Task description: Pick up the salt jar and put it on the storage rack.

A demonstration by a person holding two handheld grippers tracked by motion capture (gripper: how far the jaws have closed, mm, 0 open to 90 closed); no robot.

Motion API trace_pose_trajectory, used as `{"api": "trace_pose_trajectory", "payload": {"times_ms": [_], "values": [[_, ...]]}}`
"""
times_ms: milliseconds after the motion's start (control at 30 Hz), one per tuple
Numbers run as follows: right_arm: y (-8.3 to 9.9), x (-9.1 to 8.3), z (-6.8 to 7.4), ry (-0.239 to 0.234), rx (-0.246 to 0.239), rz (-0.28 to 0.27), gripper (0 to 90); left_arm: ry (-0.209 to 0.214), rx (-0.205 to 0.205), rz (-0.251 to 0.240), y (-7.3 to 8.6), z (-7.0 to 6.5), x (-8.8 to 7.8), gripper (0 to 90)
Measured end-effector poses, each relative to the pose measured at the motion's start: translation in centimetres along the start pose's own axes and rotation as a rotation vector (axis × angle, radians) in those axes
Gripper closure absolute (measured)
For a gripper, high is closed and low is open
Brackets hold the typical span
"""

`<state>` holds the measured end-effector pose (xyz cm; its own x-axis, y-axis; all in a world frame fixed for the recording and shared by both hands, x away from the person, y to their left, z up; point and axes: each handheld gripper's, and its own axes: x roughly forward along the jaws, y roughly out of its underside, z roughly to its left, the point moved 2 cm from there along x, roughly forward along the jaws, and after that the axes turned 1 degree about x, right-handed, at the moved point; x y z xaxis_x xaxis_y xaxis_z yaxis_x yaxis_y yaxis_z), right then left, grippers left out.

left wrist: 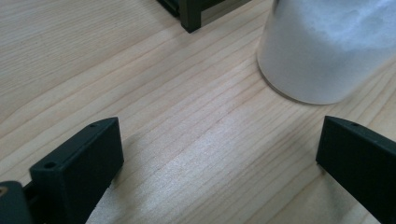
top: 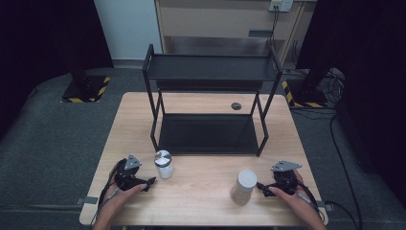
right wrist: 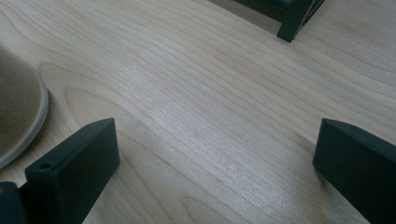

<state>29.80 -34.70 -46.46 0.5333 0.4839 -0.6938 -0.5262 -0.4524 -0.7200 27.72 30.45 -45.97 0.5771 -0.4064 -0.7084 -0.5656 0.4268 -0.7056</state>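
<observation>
Jars (top: 163, 164) stand beside 2 low hand-held grippers (top: 149, 182), jaws spread wide.

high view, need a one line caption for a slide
Open left gripper beside a small silver-lidded jar, open right gripper beside a tall beige canister, before a black two-tier rack.

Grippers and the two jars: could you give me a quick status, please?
Left gripper open, beside small jar. Right gripper open, beside tall jar. Nothing held. Nothing between.
</observation>
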Motion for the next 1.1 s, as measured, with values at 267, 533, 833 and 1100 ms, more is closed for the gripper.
{"api": "trace_pose_trajectory", "payload": {"times_ms": [267, 533, 833, 1100], "values": [[0.0, 0.0, 0.0, 0.0, 0.001, 0.0, 1.3, 0.014, 0.024, -0.01, -0.3, -0.4, -0.1, 0.7], [0.0, 0.0, 0.0, 0.0, 0.0, 0.0, 1.3, 0.033, 0.063, -0.025, -0.9, -1.0, -0.3, 0.7], [0.0, 0.0, 0.0, 0.0, 0.0, 0.0, 1.4, 0.047, 0.081, -0.055, -1.7, -2.1, -0.5, 0.8], [0.0, 0.0, 0.0, 0.0, 0.0, 0.0, 1.3, 0.056, 0.07, -0.082, -2.3, -2.9, -0.2, 0.7]]}}
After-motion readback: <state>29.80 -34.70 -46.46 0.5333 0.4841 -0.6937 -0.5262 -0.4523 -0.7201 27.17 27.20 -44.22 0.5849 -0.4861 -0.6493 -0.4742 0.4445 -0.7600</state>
